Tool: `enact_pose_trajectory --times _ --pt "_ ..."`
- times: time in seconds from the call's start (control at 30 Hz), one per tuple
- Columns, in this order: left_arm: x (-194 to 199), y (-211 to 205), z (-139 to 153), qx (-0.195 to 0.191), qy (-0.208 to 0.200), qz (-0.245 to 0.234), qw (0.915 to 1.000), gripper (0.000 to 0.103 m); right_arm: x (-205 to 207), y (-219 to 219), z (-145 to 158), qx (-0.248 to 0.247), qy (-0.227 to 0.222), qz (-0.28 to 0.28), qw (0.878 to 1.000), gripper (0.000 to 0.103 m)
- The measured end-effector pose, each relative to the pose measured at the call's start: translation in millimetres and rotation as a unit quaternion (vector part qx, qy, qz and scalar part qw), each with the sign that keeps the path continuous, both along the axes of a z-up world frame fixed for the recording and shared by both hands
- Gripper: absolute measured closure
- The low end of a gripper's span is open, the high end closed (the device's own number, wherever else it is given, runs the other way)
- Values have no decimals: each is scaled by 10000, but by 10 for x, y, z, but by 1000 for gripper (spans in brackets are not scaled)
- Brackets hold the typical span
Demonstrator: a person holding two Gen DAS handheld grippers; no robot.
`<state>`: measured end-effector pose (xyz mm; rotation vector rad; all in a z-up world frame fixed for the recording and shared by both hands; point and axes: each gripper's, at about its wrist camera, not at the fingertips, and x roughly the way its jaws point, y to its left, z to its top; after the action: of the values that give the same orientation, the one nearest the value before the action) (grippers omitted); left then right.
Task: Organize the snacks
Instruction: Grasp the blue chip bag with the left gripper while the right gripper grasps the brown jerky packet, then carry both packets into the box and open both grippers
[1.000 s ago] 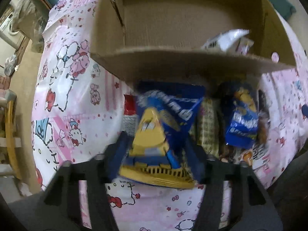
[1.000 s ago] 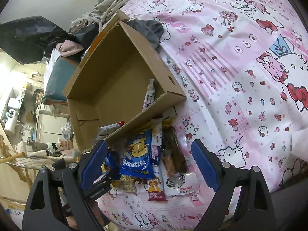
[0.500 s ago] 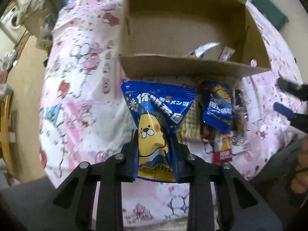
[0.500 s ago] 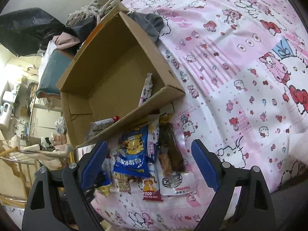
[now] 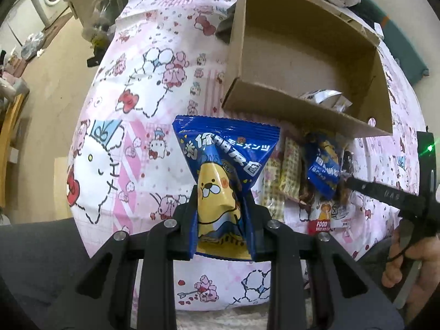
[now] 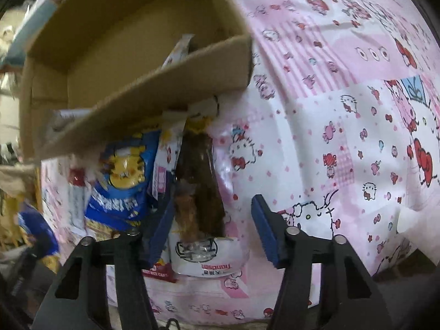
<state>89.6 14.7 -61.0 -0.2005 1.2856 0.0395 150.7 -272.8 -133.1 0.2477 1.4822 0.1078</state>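
— Progress first: how much of the sorting looks done?

— Not much, by my reading. The cardboard box (image 5: 302,52) on the pink cartoon sheet (image 5: 132,126) holds only a couple of wrappers, a silver packet (image 5: 320,96) leaning in its right corner and another just beside it. Most of its floor is bare.

— And what is left outside?

— Starting at the left: the left gripper (image 5: 221,220) is clamped on a blue and yellow snack bag (image 5: 222,170), pinching its lower half so that the top fans out above the jaws. It is lifted off the sheet, short of the box's near wall. To its right a row of snacks lies against that wall: checked wafer packs (image 5: 288,173), a smaller blue bag (image 5: 323,173), then a clear pack of brown snack (image 6: 199,189) on a white pouch (image 6: 206,258).

— Where is the right gripper (image 6: 211,228)?

— Spread wide, gripping nothing. The brown pack lies between its fingers, closer to the left one; I cannot tell whether that finger touches it. The box's near wall hangs just above the pack's far end.

— So what remains?

— I'd judge the held bag needs dropping in, then every item in that row.
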Motion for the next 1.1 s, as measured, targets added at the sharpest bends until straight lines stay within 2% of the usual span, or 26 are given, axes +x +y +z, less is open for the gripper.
enact_pose_trajectory --times 0.1,0.2,0.3,0.33,0.43,0.57,0.7,0.83,1.1 --pt "16 -22 -5 36 -47 -34 10000 79 -52 140 8 -224 -97 328 9992 45" --pt "30 -46 -25 -17 -15 -58 10000 79 -77 281 -79 -438 22 621 9971 45" --pt "37 -52 -20 -3 -38 -72 10000 79 -107 323 -114 -601 22 715 9956 59" --pt "36 -50 -19 5 -48 -74 10000 79 -113 308 -103 -605 -25 685 9958 70" --pt "32 -33 -24 38 -53 -25 10000 79 -153 253 1 -409 -183 572 9974 85" --pt "5 -20 2 85 -143 37 9999 79 -243 80 158 46 -359 354 9987 86" --pt "-26 18 72 176 -346 135 9992 79 -317 -55 391 423 -734 306 9959 86" --pt "-36 78 182 288 -652 286 9970 79 -304 -123 688 1161 -1225 250 9853 86" --pt "45 71 525 459 -1313 303 9898 79 -199 10 1010 1913 -1907 269 9624 86"
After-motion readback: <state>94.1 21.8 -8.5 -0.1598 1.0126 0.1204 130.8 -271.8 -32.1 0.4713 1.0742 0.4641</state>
